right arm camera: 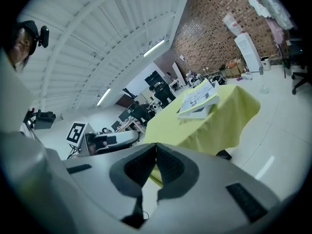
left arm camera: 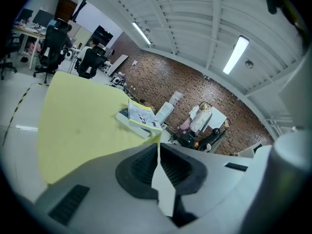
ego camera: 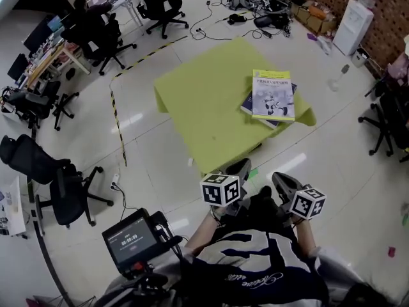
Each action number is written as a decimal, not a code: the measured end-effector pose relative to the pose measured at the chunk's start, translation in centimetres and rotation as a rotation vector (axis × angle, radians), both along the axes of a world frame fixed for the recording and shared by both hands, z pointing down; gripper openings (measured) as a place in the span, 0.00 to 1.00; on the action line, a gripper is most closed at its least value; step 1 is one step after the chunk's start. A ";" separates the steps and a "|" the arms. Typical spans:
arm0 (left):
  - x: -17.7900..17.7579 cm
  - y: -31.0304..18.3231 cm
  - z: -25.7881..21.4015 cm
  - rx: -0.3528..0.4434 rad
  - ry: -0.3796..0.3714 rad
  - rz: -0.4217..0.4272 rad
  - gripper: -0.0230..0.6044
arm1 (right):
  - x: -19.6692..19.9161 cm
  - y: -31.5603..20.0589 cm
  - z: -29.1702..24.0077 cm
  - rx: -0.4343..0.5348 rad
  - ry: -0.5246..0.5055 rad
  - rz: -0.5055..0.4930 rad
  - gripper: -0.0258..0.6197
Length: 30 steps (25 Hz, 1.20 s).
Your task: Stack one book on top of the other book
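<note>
The room is a wide office floor of pale glossy tile with a brick wall (ego camera: 383, 5) at the far right, black office chairs (ego camera: 71, 194) scattered along the left, and a line of black-and-yellow tape (ego camera: 116, 115) running down the floor beside the worktop (ego camera: 198, 94), which is draped in a yellow-green cloth. From my seat the task's things are easy to find: the two books sit together toward the far right corner of that worktop. The white book (ego camera: 273, 94) lies flat and face up on top of the dark blue book (ego camera: 246, 105), a little askew, so the lower cover peeks out along its left and near edges. Both tools are well apart from the stack, held close to the person's body on the near side of the worktop, over the floor. In the head view the left gripper (ego camera: 238, 170) and the right gripper (ego camera: 282, 183) sit side by side, each with its marker cube facing up. Looking along the left gripper (left arm camera: 158, 147), I see its fingers (left arm camera: 140, 167) clenched tip to tip with nothing between them, the books (left arm camera: 140, 117) small in the distance beyond. The right gripper (right arm camera: 156, 147) reads the same: fingers (right arm camera: 139, 167) pressed together and empty, the stack (right arm camera: 197, 101) visible on the cloth ahead. A small screen (ego camera: 131, 240) glows at the near left, by the person's side.
</note>
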State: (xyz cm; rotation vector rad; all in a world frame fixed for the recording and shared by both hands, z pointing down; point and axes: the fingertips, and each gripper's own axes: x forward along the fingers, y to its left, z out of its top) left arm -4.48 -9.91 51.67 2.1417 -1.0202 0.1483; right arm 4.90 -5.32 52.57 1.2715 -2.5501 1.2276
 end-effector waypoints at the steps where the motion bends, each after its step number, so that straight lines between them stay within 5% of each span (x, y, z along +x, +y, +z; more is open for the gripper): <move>1: 0.2 0.6 -0.3 0.011 -0.013 0.004 0.05 | 0.1 0.3 -0.5 0.012 -0.008 0.002 0.04; 12: 4.3 5.2 -3.7 0.115 -0.063 -0.013 0.04 | 3.1 5.1 -3.1 0.075 -0.081 -0.027 0.04; 22: 13.6 17.5 -1.8 0.046 -0.065 0.034 0.04 | 10.3 16.0 -2.3 0.032 -0.091 -0.046 0.04; 30: 15.0 25.2 -0.5 -0.007 -0.102 0.012 0.04 | 10.7 23.0 -1.3 0.011 -0.118 -0.108 0.04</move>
